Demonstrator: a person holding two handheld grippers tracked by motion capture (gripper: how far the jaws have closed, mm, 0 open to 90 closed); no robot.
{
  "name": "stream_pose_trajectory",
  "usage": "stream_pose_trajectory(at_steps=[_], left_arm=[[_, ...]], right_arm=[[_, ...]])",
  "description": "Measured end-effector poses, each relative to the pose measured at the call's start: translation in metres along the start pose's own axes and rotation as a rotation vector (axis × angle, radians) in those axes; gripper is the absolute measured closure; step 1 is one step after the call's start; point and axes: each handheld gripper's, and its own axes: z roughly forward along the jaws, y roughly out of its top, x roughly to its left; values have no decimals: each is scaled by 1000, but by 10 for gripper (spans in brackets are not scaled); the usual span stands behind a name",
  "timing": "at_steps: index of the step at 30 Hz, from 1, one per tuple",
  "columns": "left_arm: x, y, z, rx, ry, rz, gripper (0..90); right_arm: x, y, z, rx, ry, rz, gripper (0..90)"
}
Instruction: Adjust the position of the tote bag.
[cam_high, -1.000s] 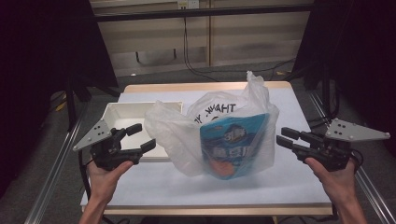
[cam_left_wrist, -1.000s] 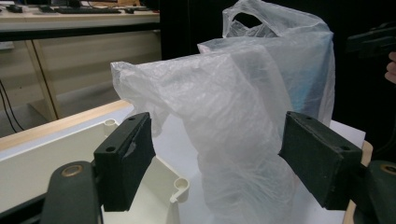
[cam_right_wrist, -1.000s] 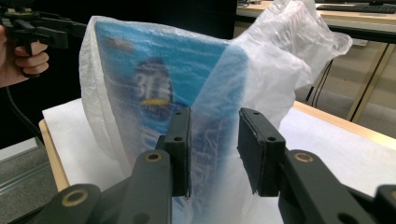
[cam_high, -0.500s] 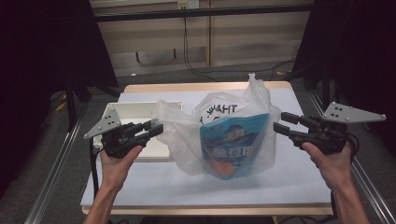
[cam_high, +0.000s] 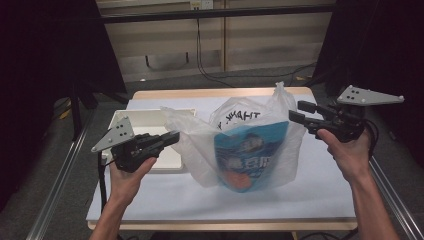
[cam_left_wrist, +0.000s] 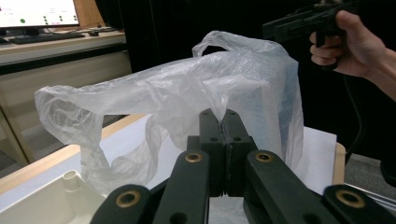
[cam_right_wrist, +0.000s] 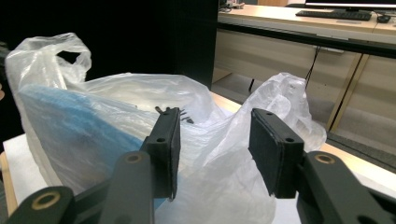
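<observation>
A thin white plastic bag with black lettering stands on the table, a blue snack packet inside it. My left gripper is at the bag's left edge; in the left gripper view its jaws are pressed together with the bag's film pinched between them. My right gripper hovers at the bag's upper right. Its jaws have just been opening and stand apart. The bag's crumpled handle lies just ahead between them, untouched. The blue packet shows through the film at left.
A shallow white tray sits on the table's left side, under my left gripper. The white table top has a wooden rim. Metal rails run along both sides, and dark curtains stand beyond.
My left gripper moved right to the bag and closed its jaws on the left edge, lifting that edge. My right gripper rose and moved in toward the bag's top right, jaws wider.
</observation>
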Motion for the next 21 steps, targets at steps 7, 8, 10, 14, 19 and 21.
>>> stream_pose_trajectory(at_steps=[7, 8, 10, 14, 19, 21], left_arm=[[-9, 1, 2, 11, -18, 24, 893], [-9, 1, 2, 12, -22, 28, 892], [-10, 1, 2, 19, -19, 38, 892], [-9, 1, 0, 22, -26, 36, 889], [-10, 1, -1, 20, -23, 33, 890], [-10, 2, -1, 19, -23, 38, 890]], right_arm=[[-13, -13, -4, -5, -13, 71, 421], [-13, -16, -4, -8, 1, 78, 427], [-11, -19, -3, -1, 20, 83, 450], [-7, -22, -4, 1, 65, 82, 539], [-4, -23, -4, 25, 101, 72, 685], [-3, -23, -4, 35, 105, 69, 766]])
